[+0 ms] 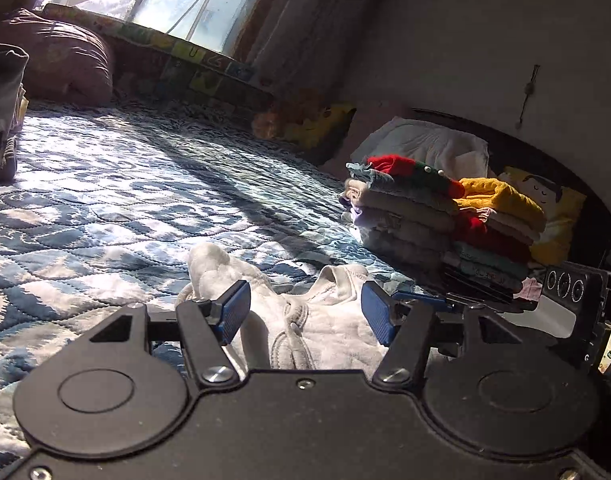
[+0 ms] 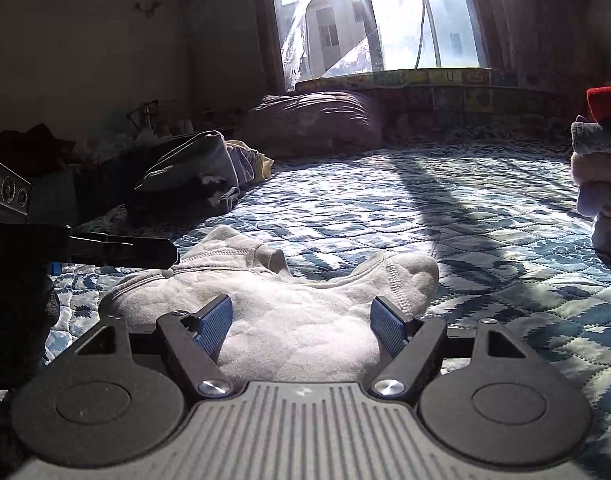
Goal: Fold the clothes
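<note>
grey garment flat on the bed, both grippers over it, jaws wide

a pale grey fleece garment (image 2: 289, 312) lies rumpled on the blue patterned quilt (image 2: 445, 216), near the bed's front edge. left gripper (image 1: 305, 312) sits just above it, jaws spread wide, nothing between the blue pads (image 1: 235, 310). right gripper (image 2: 301, 322) likewise, jaws wide apart w/ only fabric under them, not pinched. stack of folded clothes (image 1: 437, 216) stands to the right on the quilt, red & yellow items on top. unfolded dark clothes pile (image 2: 201, 172) at the left side. maroon cushion (image 2: 317, 120) by the window (image 2: 373, 20).
</note>
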A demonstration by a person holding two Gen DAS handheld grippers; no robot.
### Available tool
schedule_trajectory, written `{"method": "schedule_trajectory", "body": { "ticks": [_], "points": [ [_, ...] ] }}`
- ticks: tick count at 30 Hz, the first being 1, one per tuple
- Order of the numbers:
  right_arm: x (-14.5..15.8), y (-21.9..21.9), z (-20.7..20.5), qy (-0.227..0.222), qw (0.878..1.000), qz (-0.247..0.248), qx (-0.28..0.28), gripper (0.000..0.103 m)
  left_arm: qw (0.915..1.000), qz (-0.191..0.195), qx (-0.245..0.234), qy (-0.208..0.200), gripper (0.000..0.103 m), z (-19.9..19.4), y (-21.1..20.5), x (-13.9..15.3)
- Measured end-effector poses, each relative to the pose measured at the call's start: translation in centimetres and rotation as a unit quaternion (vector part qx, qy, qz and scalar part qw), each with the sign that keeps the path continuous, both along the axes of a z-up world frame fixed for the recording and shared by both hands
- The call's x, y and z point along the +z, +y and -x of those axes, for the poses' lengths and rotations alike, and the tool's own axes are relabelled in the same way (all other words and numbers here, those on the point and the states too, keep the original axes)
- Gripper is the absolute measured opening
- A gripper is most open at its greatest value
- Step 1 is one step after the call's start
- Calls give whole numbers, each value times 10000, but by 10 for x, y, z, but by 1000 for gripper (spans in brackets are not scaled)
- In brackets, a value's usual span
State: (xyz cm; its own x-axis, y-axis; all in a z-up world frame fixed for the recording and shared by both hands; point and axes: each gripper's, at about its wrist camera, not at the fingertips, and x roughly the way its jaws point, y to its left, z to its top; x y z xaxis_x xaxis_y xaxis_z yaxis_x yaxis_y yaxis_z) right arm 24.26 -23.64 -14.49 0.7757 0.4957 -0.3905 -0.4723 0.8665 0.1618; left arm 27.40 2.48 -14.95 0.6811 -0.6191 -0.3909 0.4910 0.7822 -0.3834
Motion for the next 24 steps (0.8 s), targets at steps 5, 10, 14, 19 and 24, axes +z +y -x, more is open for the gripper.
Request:
{"method": "schedule_trajectory", "body": {
  "ticks": [5,10,14,19,24],
  "points": [
    [-12,1,-10,299,9995,3,50,76,9961,-838,-17,-292,59,3,-17,-15],
    [-17,9,1,160,9997,189,-25,76,9937,-1010,52,-477,60,11,-19,-15],
    [-3,5,25,-371,9990,87,-214,75,9926,-943,186,-740,61,26,-19,-7],
    [8,-31,35,91,9882,-1293,-812,78,9943,627,845,-144,72,38,20,8],
    [-20,-58,14,1152,9567,-2337,-1297,80,9793,1227,1320,924,76,27,32,-4]
  ]
}}
